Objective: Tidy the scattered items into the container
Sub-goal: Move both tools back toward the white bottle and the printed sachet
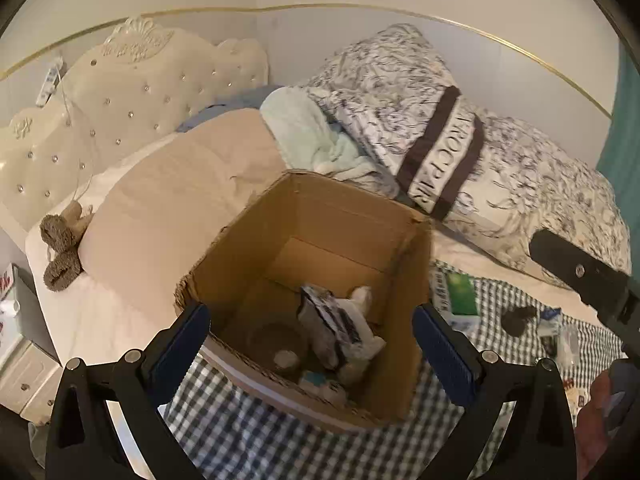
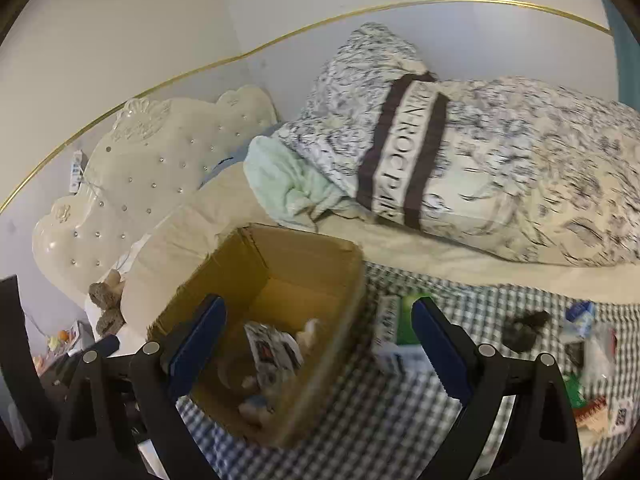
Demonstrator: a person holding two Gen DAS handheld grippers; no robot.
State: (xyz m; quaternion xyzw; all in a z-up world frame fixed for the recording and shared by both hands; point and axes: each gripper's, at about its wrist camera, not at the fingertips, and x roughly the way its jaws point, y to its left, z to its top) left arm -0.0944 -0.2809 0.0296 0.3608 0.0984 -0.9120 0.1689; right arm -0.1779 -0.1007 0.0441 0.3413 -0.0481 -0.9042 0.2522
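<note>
Standing roughly midway, by my reading: the cardboard box point(image 1: 316, 264) already holds several items, a printed packet point(image 1: 332, 320) and some pale bits among them, the rest too blurred to name

Left over on the checked blanket point(image 2: 360, 412), out from the box's right side: a green-and-white carton point(image 2: 404, 320) just beside the box wall, a dark lump point(image 2: 524, 330) further toward the blanket's right edge, then a blue-white pack point(image 2: 580, 316) and loose wrappers point(image 2: 600, 412) at that edge

Left gripper point(image 1: 312, 340) hangs over the box mouth, jaws spread, nothing between them. Right gripper point(image 2: 320, 344) likewise agape and empty, straddling the box's right wall

Surface is a bed; folded patterned quilt point(image 2: 500, 168) and mint towel point(image 2: 288, 180) along the far edge, beige pillow point(image 1: 180, 208) and tufted cream headboard point(image 1: 140, 108) at the head end, plush toy point(image 1: 60, 248) by the pillow. Pale wall behind
</note>
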